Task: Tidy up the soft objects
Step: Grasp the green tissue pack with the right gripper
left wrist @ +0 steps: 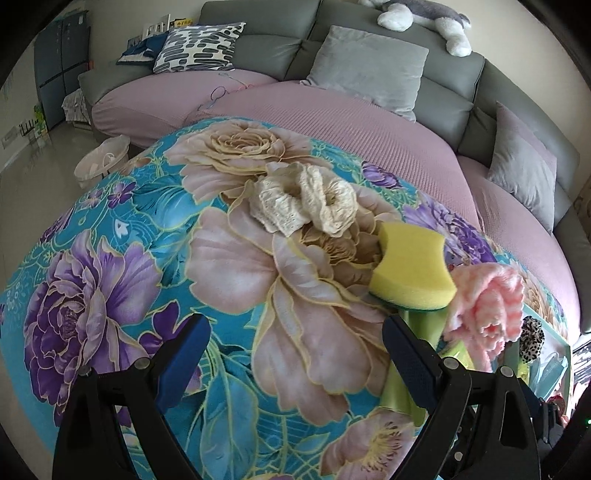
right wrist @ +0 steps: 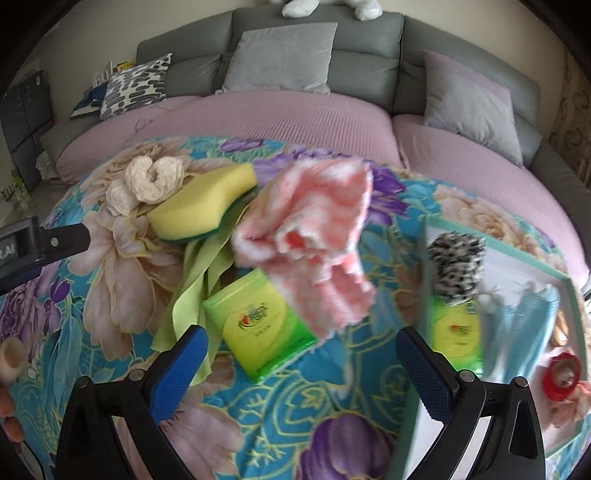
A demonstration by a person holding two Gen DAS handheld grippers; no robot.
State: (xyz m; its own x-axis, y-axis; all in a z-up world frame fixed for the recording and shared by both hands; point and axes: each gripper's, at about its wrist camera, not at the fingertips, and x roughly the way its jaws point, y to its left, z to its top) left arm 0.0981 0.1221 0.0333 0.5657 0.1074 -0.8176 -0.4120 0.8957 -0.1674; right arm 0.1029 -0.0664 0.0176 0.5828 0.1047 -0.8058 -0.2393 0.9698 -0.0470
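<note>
Soft items lie on a floral blanket (left wrist: 110, 258). In the left wrist view my left gripper (left wrist: 295, 350) is open and holds nothing; ahead of it are cream lace scrunchies (left wrist: 306, 199), a yellow sponge (left wrist: 410, 269) and a pink fluffy towel (left wrist: 484, 295). My right gripper (right wrist: 304, 362) is also open and hovers just short of a green tissue pack (right wrist: 258, 325). The pink towel (right wrist: 306, 240) partly covers that pack. A green cloth (right wrist: 199, 277) lies under the sponge (right wrist: 207, 210). The teal box (right wrist: 495, 243) on the right holds a leopard scrunchie (right wrist: 458, 258).
The box also holds a second green pack (right wrist: 454, 328) and a light blue cloth (right wrist: 517, 325); a red ring (right wrist: 561, 373) is at its near corner. Behind the blanket, a grey sofa (left wrist: 454, 96) has pink seat covers, cushions (left wrist: 369, 66) and a plush toy (left wrist: 424, 14). A white basket (left wrist: 101, 158) stands on the floor.
</note>
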